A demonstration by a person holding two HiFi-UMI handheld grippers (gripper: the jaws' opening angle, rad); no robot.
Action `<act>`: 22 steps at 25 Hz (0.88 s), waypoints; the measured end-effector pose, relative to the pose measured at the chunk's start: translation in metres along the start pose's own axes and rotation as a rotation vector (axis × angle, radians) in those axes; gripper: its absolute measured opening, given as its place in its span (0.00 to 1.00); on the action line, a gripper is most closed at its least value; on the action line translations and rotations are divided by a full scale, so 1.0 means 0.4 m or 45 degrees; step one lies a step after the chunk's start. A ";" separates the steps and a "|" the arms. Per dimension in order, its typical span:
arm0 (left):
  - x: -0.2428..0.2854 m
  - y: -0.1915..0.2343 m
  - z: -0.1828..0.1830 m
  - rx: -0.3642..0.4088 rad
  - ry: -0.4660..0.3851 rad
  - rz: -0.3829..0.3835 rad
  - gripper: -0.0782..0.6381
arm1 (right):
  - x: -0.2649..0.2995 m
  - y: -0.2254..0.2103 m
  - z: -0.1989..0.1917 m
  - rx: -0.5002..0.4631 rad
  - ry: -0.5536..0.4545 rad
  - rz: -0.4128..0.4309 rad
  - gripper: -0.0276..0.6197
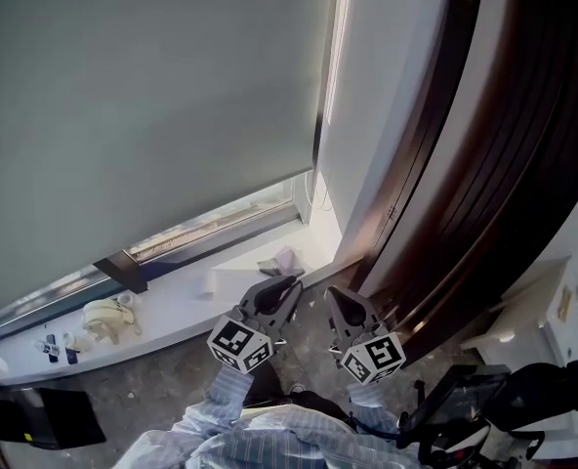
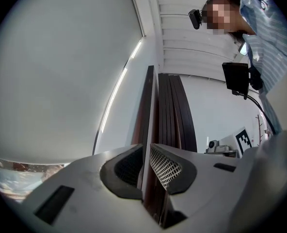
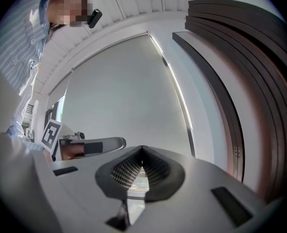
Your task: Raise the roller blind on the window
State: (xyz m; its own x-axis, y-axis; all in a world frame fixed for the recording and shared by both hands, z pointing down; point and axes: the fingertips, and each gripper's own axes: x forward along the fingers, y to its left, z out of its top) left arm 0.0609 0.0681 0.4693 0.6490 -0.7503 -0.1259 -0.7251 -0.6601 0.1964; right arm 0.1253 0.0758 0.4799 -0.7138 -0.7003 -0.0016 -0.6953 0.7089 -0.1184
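— Where's the blind?
— The blind fills the upper left of the head view, down almost to the sill. A bright strip of window shows under it.
— And the grippers?
— Low centre, side by side, clear of the blind. The left gripper has its jaws slightly spread, with nothing between them. The right gripper has its jaws pressed together, empty.

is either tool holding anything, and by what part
Nothing is held. The left tool stands slightly open with nothing between its jaws; the right tool is shut and empty.
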 end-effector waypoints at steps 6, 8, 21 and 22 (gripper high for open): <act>0.117 0.137 0.019 0.004 -0.020 -0.035 0.18 | 0.137 -0.090 -0.005 -0.030 0.013 -0.017 0.05; 0.167 0.197 0.036 0.000 -0.030 -0.066 0.18 | 0.199 -0.129 0.004 -0.039 0.010 -0.049 0.05; 0.469 0.514 0.141 -0.035 0.002 -0.357 0.18 | 0.535 -0.334 0.081 0.053 -0.105 -0.308 0.05; 0.489 0.527 0.145 -0.033 -0.001 -0.373 0.18 | 0.547 -0.343 0.079 0.058 -0.106 -0.321 0.05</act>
State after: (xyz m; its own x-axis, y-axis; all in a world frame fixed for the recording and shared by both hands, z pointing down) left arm 0.0218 -0.2199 0.4295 0.8298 -0.5278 -0.1815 -0.5004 -0.8475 0.1767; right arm 0.0670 -0.1772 0.4645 -0.5076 -0.8603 -0.0478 -0.8445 0.5077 -0.1701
